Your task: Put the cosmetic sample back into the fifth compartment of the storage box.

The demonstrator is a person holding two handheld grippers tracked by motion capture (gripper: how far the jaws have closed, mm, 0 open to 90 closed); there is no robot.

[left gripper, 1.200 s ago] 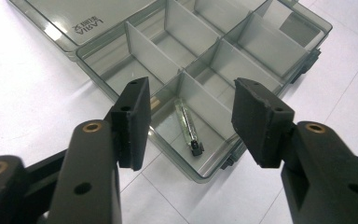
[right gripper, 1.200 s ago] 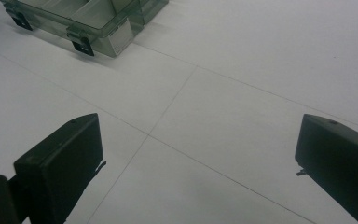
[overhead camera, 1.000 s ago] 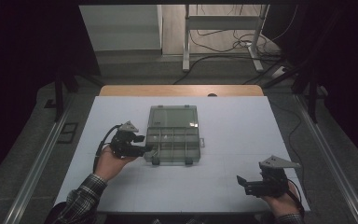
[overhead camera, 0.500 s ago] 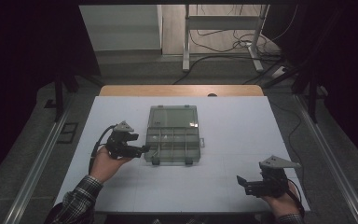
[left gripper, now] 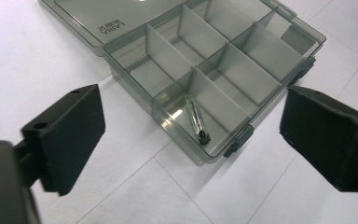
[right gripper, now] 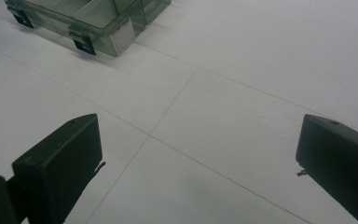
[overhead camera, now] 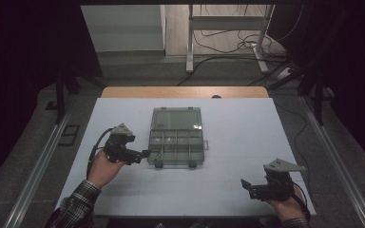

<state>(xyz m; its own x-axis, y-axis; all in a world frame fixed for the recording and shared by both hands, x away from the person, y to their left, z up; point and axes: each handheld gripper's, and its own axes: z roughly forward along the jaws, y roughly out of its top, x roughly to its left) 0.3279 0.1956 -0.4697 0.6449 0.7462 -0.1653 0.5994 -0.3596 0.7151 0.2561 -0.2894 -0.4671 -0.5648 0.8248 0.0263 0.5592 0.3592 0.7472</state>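
- The clear plastic compartment box (overhead camera: 177, 137) sat open near the middle of the white table (overhead camera: 247, 137), its lid lying flat behind it.
- A small glass tube with a black tip (left gripper: 196, 119) lay in the box's near corner compartment — the one closest to the left tool.
- The left tool (overhead camera: 145, 153) was just beside the box's left front corner. Its jaws had just been opening and stood wide apart, with nothing between the pads.
- The right tool (overhead camera: 245, 185) was well away from the box, near the table's front right edge — jaws wide open, holding nothing, bare table under them.
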